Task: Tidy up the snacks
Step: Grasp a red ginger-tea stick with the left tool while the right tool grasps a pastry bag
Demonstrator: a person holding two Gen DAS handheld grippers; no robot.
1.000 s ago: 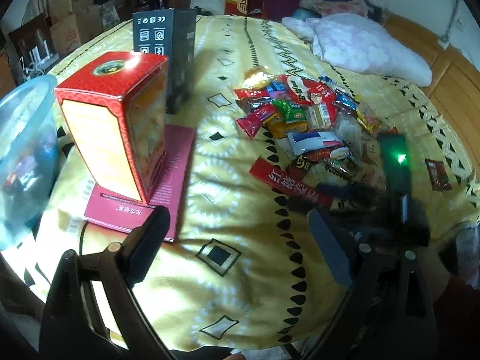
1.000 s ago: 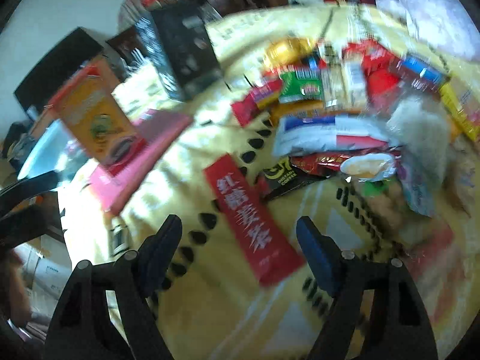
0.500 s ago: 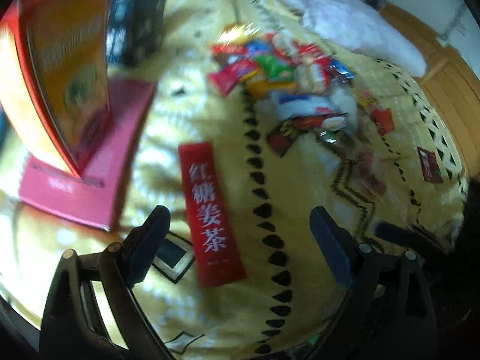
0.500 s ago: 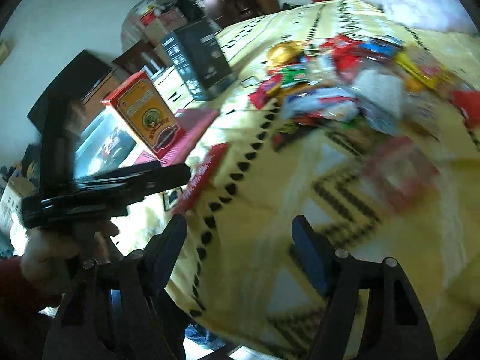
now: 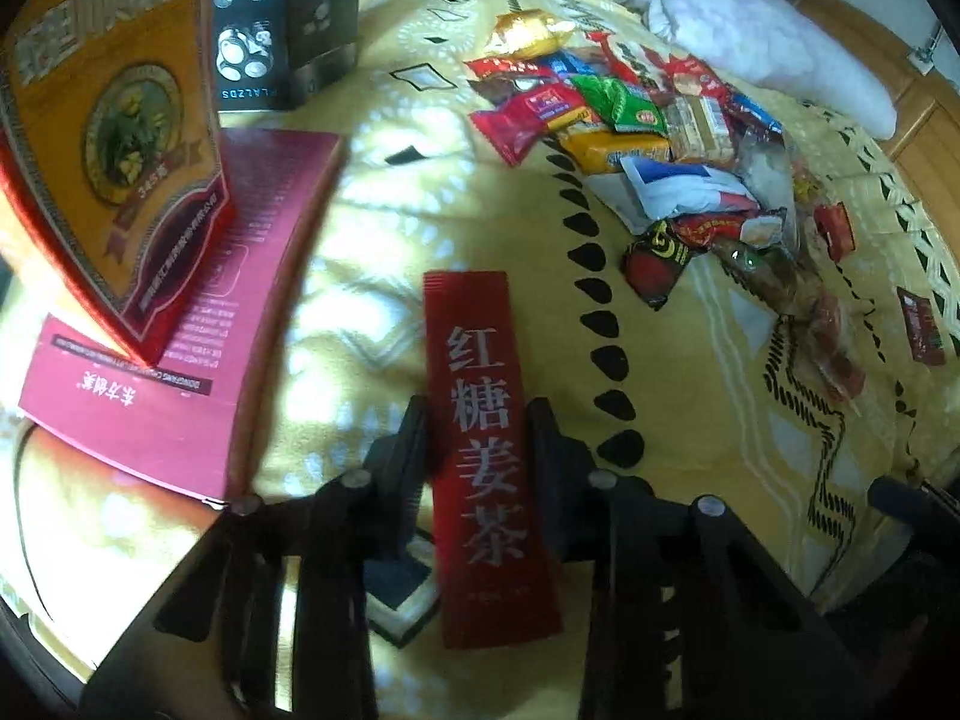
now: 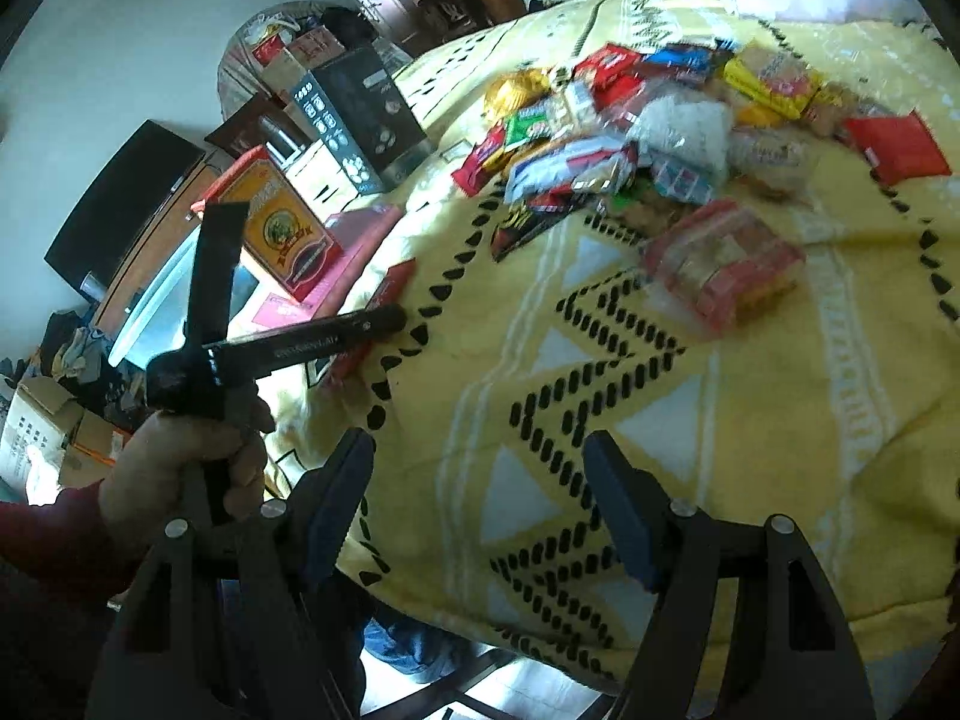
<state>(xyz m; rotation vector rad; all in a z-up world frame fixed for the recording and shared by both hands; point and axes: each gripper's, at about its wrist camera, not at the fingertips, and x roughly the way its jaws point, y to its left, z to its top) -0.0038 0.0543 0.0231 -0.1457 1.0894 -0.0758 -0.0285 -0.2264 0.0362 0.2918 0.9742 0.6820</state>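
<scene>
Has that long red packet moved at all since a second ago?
Yes. The red packet was beside the snack pile; now it lies apart, nearer the pink box, with the left tool closed around it.

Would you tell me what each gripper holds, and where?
Left gripper has just closed on the long red sachet's long edges, about midway. Right gripper holds nothing.

Left claw (image 5: 477, 432) dropped, just closed on red sachet (image 5: 486, 450); right claw (image 6: 477, 486) swung aside

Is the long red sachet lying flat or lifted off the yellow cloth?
Cannot tell for sure. The long red sachet sits between the left gripper fingers, which have just been closing on it.
</scene>
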